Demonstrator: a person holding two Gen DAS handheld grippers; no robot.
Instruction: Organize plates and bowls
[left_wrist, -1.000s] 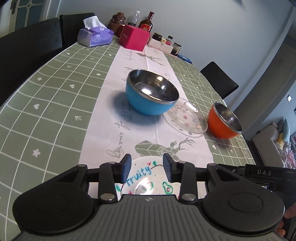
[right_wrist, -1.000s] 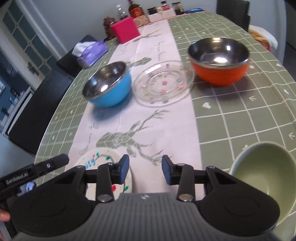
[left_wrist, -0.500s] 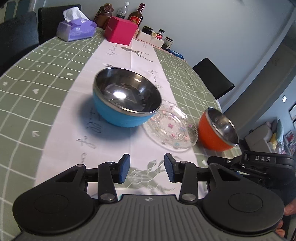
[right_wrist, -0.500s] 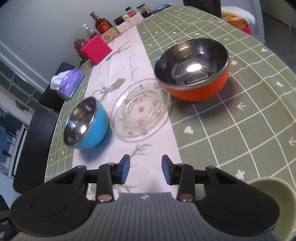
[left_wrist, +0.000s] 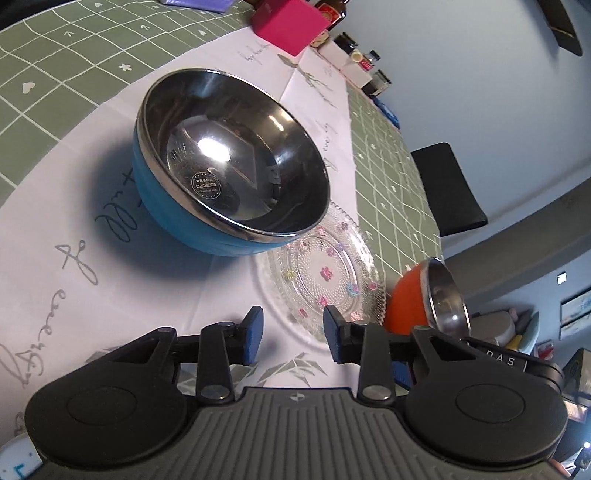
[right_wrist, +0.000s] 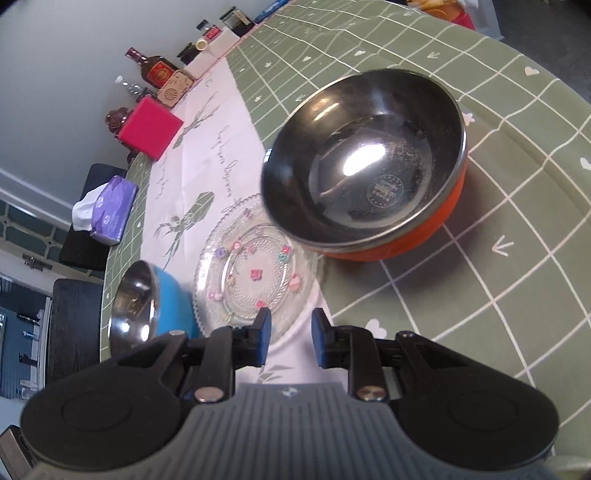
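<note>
A blue steel-lined bowl (left_wrist: 221, 173) stands on the white table runner (left_wrist: 92, 266). A clear glass plate with small flowers (left_wrist: 325, 280) lies just right of it, and an orange steel-lined bowl (left_wrist: 417, 299) stands beyond the plate. My left gripper (left_wrist: 291, 332) is open and empty, close in front of the plate's near rim. In the right wrist view the orange bowl (right_wrist: 369, 170) is near, the glass plate (right_wrist: 255, 273) lies in the middle and the blue bowl (right_wrist: 155, 306) is at the left. My right gripper (right_wrist: 290, 336) is open and empty, at the plate's near edge.
A pink box (left_wrist: 291, 26), jars and bottles (left_wrist: 369, 62) stand at the table's far end. A purple tissue pack (right_wrist: 107, 210) lies at the left edge. A black chair (left_wrist: 447, 188) stands beside the table. A white printed plate's edge (left_wrist: 18, 461) shows at bottom left.
Both grippers have moved forward and lower toward the glass plate, tilting. The bowls and plate now loom larger. The white printed plate and the green bowl have dropped out of view.
</note>
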